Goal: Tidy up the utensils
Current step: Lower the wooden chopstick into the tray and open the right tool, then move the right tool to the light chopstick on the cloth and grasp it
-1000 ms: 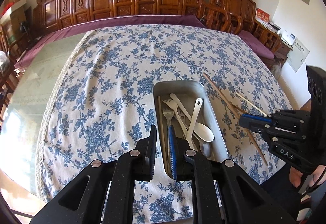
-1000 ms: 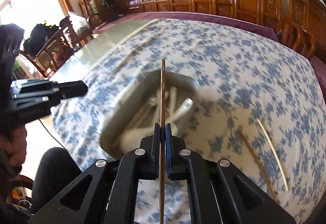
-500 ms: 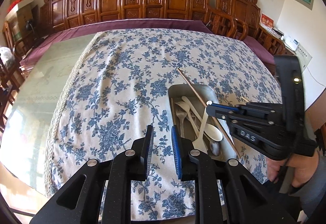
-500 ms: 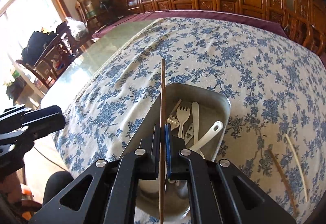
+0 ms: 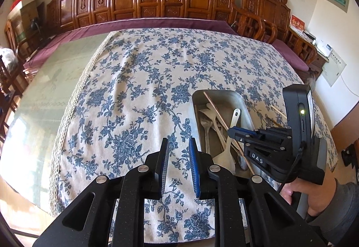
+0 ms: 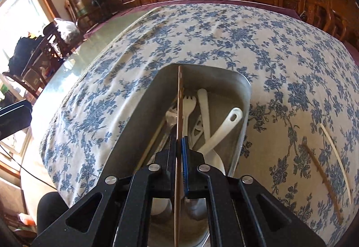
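Jaws of the right gripper (image 6: 179, 157) clamp a brown wooden chopstick (image 6: 179, 98) over the grey metal tray (image 6: 244, 94); the left gripper (image 5: 178, 166) gapes empty. Released crooked, it could catch the white plastic spoon (image 6: 222, 132) and tip out.

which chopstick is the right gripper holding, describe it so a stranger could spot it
Find the metal tray on the floral tablecloth. Above it, the right gripper pinches one brown chopstick, the only one lifted; two more lie flat on the cloth.
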`<state>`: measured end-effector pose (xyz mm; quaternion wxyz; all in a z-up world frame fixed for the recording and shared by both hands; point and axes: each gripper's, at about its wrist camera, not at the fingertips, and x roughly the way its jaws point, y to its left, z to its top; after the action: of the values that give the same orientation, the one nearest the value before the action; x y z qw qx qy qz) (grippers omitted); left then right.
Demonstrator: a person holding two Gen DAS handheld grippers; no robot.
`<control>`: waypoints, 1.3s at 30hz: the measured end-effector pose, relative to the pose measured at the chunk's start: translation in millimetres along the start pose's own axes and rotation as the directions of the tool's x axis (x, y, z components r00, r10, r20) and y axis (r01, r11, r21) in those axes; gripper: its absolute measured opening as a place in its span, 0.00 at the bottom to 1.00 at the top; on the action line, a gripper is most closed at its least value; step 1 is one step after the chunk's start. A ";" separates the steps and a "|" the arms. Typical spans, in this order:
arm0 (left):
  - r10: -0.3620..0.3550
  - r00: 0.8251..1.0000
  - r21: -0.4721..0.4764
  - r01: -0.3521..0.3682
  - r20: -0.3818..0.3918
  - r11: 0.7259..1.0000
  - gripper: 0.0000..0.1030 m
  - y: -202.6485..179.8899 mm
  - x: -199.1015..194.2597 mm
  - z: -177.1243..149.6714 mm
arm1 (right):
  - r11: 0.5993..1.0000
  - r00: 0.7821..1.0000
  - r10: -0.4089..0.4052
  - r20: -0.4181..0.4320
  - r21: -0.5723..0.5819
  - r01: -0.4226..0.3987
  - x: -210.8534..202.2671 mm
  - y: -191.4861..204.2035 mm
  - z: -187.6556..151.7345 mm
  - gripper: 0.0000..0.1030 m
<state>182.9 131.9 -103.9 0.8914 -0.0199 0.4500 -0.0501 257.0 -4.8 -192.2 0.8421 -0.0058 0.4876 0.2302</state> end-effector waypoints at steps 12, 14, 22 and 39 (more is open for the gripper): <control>-0.004 1.000 0.007 0.004 -0.001 1.000 0.16 -6.4 1.0 0.7 | 0.997 0.998 0.067 0.021 -0.035 -0.066 -13.2 0.3 -2.9 0.09; -0.008 1.000 0.012 0.008 0.003 1.000 0.16 -10.4 0.6 1.8 | 0.997 0.997 0.067 0.035 -0.044 -0.065 -23.5 -3.3 -4.5 0.09; -0.028 0.999 0.042 0.027 0.022 0.999 0.34 -41.8 -3.0 8.6 | 0.995 0.994 0.042 0.104 -0.092 -0.033 -79.1 -32.7 -19.8 0.09; -0.081 0.996 0.103 0.076 0.039 0.992 0.60 -137.3 13.1 21.0 | 0.997 0.984 -0.049 0.170 -0.052 0.059 -157.9 -136.1 -57.6 0.21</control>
<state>197.8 -6.2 -90.9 0.8980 0.0064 0.4266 -0.1075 197.3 -200.3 -121.5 0.8859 -0.0233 0.4074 0.2205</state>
